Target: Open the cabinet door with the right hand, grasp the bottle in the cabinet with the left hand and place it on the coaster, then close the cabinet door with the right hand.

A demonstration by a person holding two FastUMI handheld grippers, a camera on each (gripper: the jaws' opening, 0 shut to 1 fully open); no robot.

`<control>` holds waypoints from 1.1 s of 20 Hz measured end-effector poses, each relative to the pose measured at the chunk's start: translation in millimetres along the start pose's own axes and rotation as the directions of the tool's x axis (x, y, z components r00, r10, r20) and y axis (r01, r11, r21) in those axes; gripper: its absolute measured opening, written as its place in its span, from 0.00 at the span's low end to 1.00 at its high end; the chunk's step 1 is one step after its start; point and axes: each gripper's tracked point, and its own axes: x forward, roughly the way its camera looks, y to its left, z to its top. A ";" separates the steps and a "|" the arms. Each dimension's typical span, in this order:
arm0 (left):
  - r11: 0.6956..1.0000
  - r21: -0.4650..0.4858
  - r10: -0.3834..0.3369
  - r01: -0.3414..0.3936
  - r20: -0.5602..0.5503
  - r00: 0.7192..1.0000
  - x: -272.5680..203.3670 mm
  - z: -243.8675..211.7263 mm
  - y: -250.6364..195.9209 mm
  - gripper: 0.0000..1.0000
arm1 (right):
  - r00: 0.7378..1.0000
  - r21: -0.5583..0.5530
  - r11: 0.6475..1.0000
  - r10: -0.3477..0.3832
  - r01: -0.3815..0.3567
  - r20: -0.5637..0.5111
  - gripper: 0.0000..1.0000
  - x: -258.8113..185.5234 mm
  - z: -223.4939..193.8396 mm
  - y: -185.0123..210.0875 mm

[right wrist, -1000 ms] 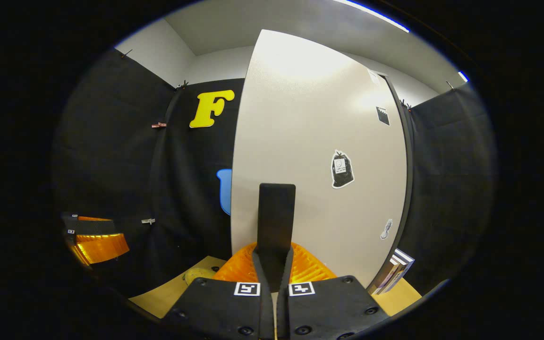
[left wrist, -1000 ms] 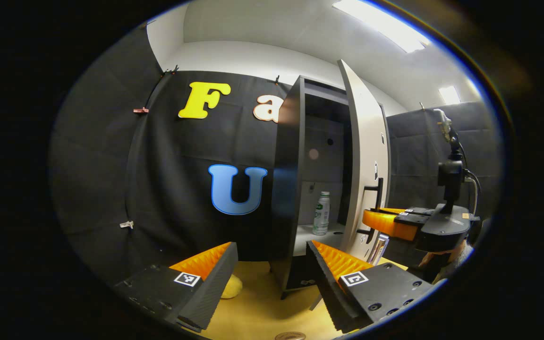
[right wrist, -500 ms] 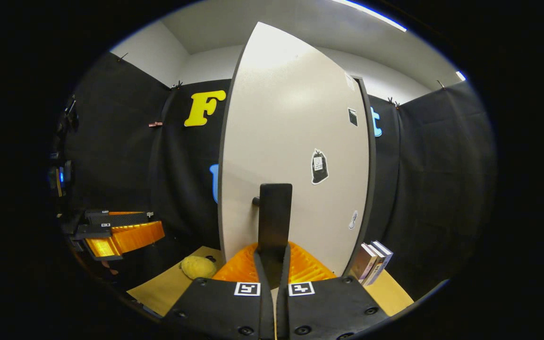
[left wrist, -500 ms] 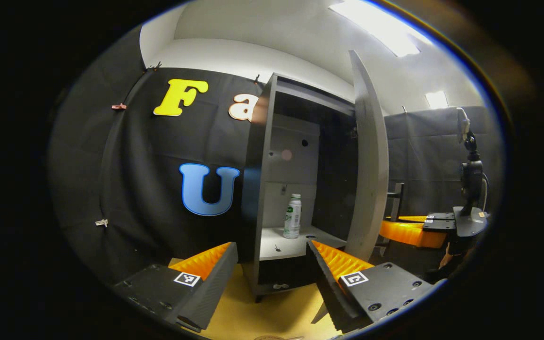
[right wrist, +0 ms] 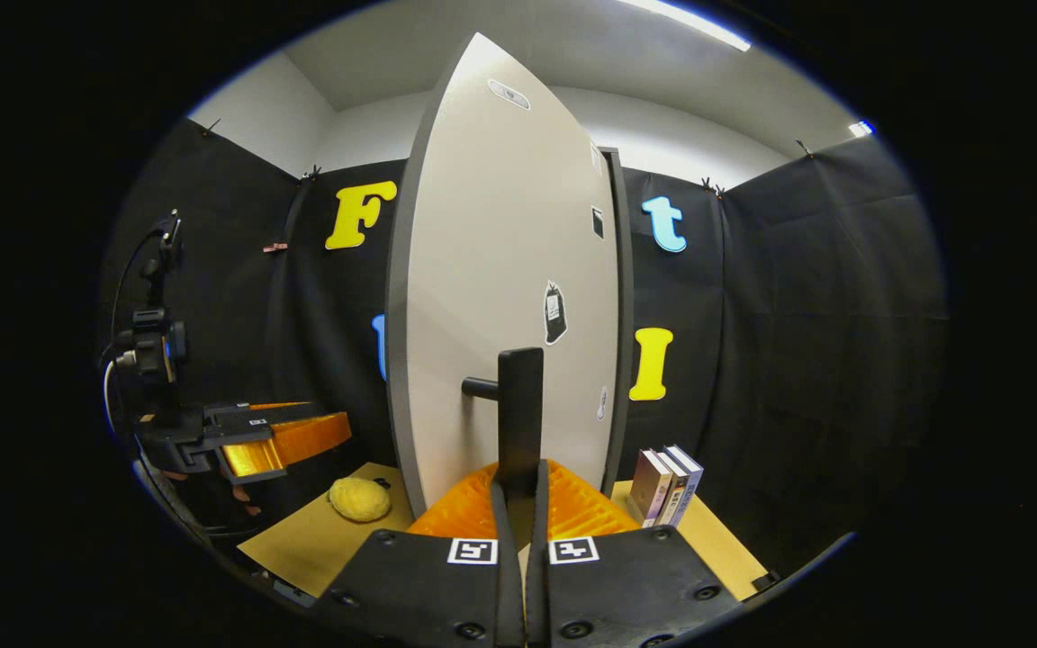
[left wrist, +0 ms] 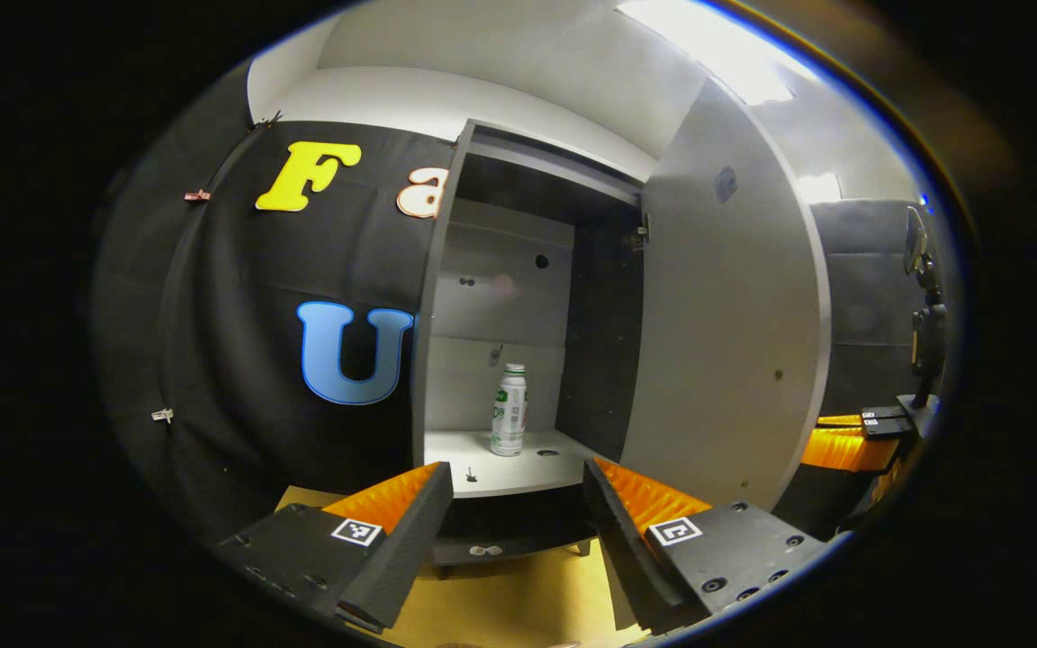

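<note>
Clearance: cabinet door [left wrist: 725, 315] swung wide, shelf open ahead of left gripper [left wrist: 518, 504], fingers spread, empty.
Bottle [left wrist: 509, 409]: white, upright, between fingertips.
Right gripper [right wrist: 518, 490]: clamped on door handle [right wrist: 519, 405].

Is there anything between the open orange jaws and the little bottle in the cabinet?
No. In the left gripper view, the left gripper points at the bottle across the bare white shelf; just its front edge lies between.
</note>
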 end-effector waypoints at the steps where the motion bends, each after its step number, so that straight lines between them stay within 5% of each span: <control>1: 1.000 0.000 0.004 -0.004 0.002 1.000 2.6 -0.6 -8.7 0.92 | 1.000 0.003 1.000 0.006 -0.006 -0.002 0.06 -1.5 -0.3 -8.3; 12: 0.994 -0.005 0.108 -0.108 0.010 0.994 21.0 -7.9 -63.5 0.92 | 0.996 0.005 0.996 0.092 -0.092 -0.006 0.05 -17.8 1.9 -67.3; 22: 0.991 0.050 0.126 -0.125 -0.014 0.992 46.1 -12.9 -56.7 0.92 | 1.000 0.023 0.999 0.027 -0.027 0.002 0.05 -16.9 2.4 -117.6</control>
